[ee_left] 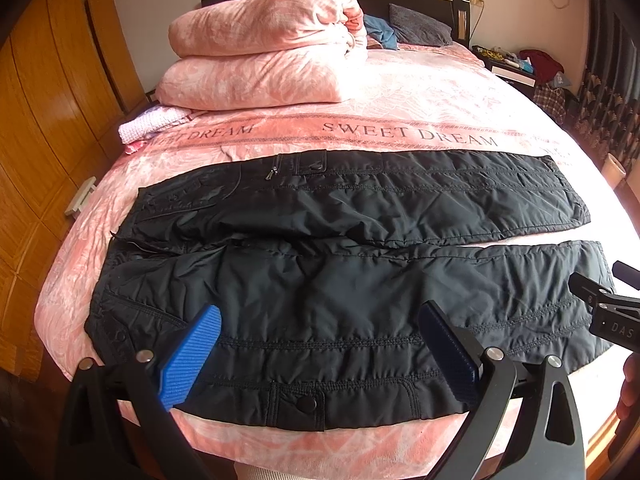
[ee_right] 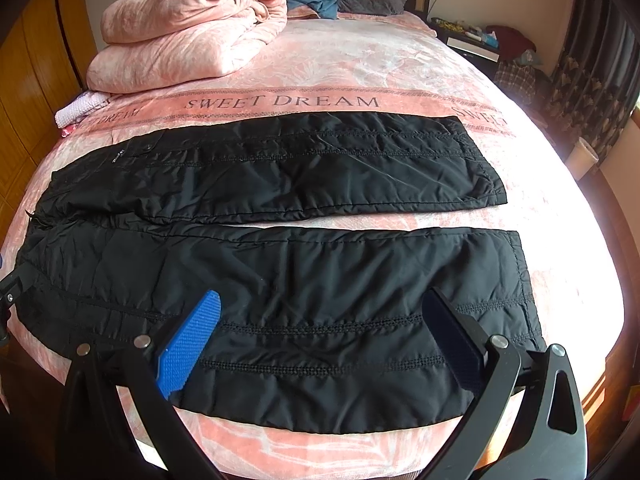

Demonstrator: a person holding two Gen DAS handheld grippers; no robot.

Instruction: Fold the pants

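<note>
Blue-padded left gripper and right gripper both hang spread wide at the bottom of their frames, holding nothing. Beneath them a pink bed fills the room, folded pink quilt at upper left, wooden wardrobe along the left edge. Black quilted pants lie flat across mid-frame, legs parted. Bedspread lettering reads "SWEET DREAM".
</note>
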